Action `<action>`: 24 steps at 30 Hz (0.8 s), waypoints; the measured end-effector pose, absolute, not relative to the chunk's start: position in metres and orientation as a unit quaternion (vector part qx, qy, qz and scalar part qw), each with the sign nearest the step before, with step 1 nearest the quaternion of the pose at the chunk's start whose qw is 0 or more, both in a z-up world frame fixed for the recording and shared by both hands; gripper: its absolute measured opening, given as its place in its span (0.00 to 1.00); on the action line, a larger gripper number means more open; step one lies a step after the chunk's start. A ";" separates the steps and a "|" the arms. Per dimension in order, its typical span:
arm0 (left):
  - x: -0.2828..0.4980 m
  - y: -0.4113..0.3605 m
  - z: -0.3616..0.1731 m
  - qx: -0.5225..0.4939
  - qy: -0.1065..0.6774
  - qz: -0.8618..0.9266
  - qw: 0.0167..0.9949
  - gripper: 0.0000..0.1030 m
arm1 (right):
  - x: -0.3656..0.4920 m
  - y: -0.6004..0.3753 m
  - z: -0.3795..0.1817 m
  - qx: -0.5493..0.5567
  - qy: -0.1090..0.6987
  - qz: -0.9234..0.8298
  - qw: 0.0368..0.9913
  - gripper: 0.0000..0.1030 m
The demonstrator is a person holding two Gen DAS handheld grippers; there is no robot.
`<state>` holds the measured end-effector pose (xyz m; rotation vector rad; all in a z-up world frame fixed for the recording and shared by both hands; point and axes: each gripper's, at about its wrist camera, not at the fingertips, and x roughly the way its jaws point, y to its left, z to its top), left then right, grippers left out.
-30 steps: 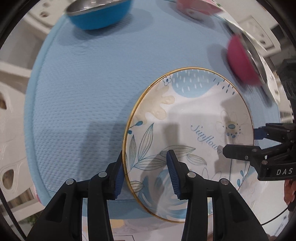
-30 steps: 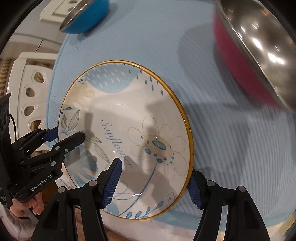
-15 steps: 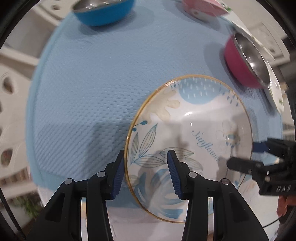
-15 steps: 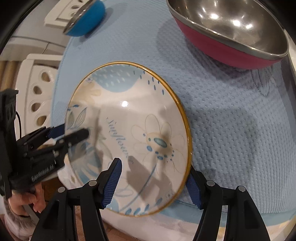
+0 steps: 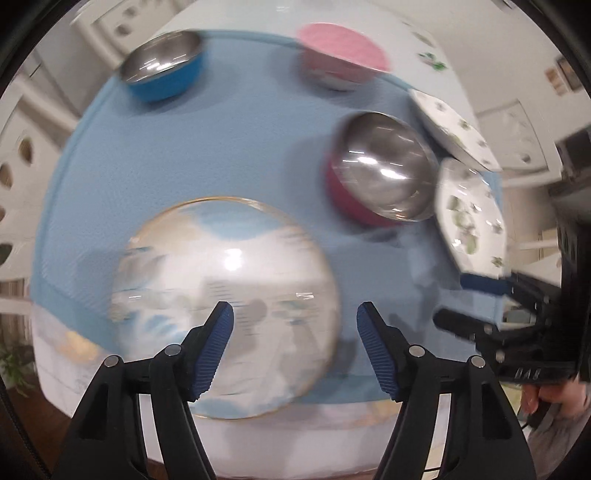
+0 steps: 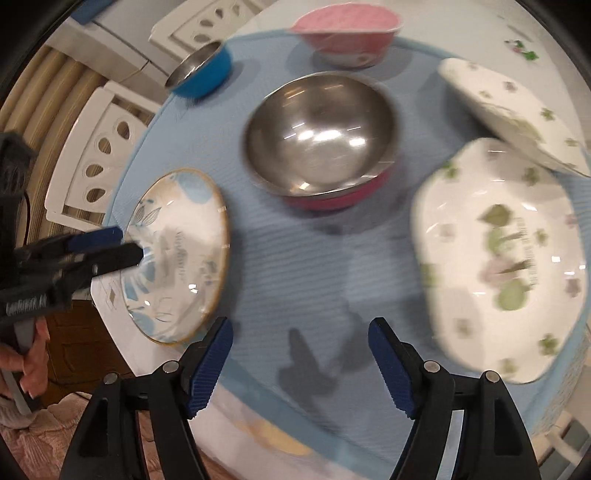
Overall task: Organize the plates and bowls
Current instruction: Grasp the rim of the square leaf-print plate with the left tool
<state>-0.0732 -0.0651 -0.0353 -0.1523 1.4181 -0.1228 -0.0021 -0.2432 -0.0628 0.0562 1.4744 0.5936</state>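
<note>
A blue mat (image 6: 314, 266) covers the table; the flowered plate (image 5: 221, 295) overhangs its near edge. Bare mat lies between plate and red bowl (image 6: 321, 147). Both my grippers point steeply down — left (image 5: 293, 347) and right (image 6: 299, 363) — their jaws have just been opening, now wide, nothing between them.

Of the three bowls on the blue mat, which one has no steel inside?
The pale pink bowl at the far edge. The small blue bowl and the large red bowl both show shiny steel interiors; its inside is matte pink.
</note>
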 end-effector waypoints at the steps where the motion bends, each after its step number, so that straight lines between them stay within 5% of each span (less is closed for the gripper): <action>1: -0.075 -0.083 -0.036 -0.063 0.651 -0.063 0.754 0.66 | 0.002 -0.254 -0.062 0.021 0.659 0.261 0.705 0.72; 11: -0.056 -0.193 -0.061 -0.066 0.664 -0.101 0.738 0.66 | 0.053 -0.365 -0.061 0.021 0.638 0.196 0.744 0.72; 24: -0.024 -0.243 -0.086 -0.063 0.665 -0.113 0.736 0.65 | 0.099 -0.408 -0.109 0.027 0.642 0.189 0.743 0.72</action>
